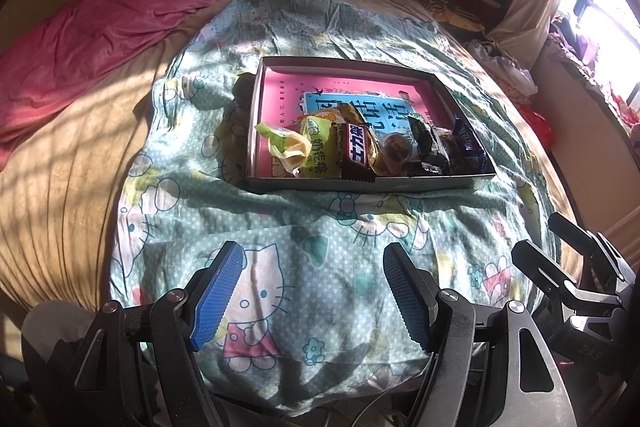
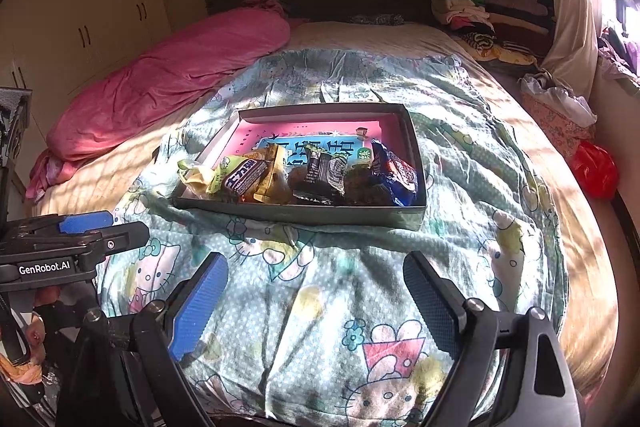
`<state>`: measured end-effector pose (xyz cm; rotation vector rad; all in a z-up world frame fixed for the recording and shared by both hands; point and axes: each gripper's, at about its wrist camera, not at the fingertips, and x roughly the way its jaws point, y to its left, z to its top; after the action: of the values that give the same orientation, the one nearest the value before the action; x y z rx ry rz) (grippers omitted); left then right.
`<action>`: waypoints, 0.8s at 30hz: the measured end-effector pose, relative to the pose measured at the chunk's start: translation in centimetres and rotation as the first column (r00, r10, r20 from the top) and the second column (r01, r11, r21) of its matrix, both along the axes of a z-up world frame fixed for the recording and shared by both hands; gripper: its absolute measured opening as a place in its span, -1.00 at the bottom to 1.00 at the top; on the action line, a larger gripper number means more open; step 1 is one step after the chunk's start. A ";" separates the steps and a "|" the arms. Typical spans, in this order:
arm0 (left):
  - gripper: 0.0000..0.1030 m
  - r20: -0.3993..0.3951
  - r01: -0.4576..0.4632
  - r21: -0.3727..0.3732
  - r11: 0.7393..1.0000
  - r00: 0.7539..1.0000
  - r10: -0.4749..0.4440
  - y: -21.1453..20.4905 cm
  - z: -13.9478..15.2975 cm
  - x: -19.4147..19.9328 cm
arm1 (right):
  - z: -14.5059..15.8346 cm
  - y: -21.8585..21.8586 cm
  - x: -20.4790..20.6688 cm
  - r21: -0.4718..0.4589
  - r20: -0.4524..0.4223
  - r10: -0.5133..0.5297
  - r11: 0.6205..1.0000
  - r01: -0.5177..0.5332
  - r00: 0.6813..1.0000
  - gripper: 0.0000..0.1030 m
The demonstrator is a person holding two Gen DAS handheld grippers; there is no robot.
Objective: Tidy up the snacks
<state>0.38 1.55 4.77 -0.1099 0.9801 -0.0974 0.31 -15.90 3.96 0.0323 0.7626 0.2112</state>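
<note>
Left wrist – left gripper wide, empty

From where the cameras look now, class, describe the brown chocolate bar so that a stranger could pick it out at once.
On the cartoon-cat quilt lies a shallow grey box with a pink book inside. Snacks crowd its near edge. The chocolate bar sits between the yellow-green packets and the dark wrappers: the only brown wrapper with big white characters.
</note>
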 end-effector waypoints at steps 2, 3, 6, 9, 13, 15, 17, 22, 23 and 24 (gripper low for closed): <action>0.45 -0.001 -0.006 0.000 1.000 1.000 0.006 0.2 0.0 0.0 | 0.0 -0.1 0.0 0.000 0.001 -0.003 1.000 0.003 1.000 0.73; 0.45 -0.002 -0.007 0.000 1.000 1.000 0.007 0.2 -0.1 0.0 | 0.1 -0.1 0.0 0.000 0.002 -0.005 1.000 0.005 1.000 0.73; 0.45 -0.001 -0.009 0.005 1.000 1.000 0.009 0.2 0.0 0.0 | 0.1 -0.1 0.0 -0.001 0.002 -0.010 1.000 0.010 1.000 0.73; 0.45 0.000 -0.011 0.008 1.000 1.000 0.011 0.2 0.0 0.0 | 0.1 -0.2 -0.1 -0.003 0.004 -0.014 1.000 0.014 1.000 0.73; 0.45 -0.003 -0.017 0.013 1.000 1.000 0.017 0.2 0.0 0.0 | 0.2 -0.4 0.0 -0.001 0.005 -0.026 1.000 0.026 1.000 0.73; 0.45 -0.003 -0.019 0.015 1.000 1.000 0.019 0.3 0.0 0.0 | 0.2 -0.5 0.0 -0.001 0.003 -0.030 1.000 0.030 1.000 0.73; 0.45 -0.001 -0.020 0.019 1.000 1.000 0.020 0.3 0.0 0.0 | 0.2 -0.5 0.0 -0.001 0.000 -0.031 1.000 0.031 1.000 0.73; 0.45 0.002 -0.030 0.023 0.999 1.000 0.030 0.5 0.1 0.1 | 0.2 -0.5 0.0 -0.005 0.003 -0.034 0.999 0.034 0.999 0.73; 0.45 0.002 -0.031 0.025 0.999 1.000 0.031 0.5 0.1 0.1 | 0.2 -0.5 0.0 -0.005 0.002 -0.034 0.999 0.035 0.999 0.73; 0.45 0.003 -0.034 0.030 0.999 0.999 0.034 0.5 0.2 0.1 | 0.2 -0.5 0.0 -0.005 0.001 -0.035 0.999 0.035 0.999 0.73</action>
<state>0.45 2.04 4.92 -0.0989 0.9765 -0.0521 0.31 -16.38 4.19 0.0411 0.7615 0.1756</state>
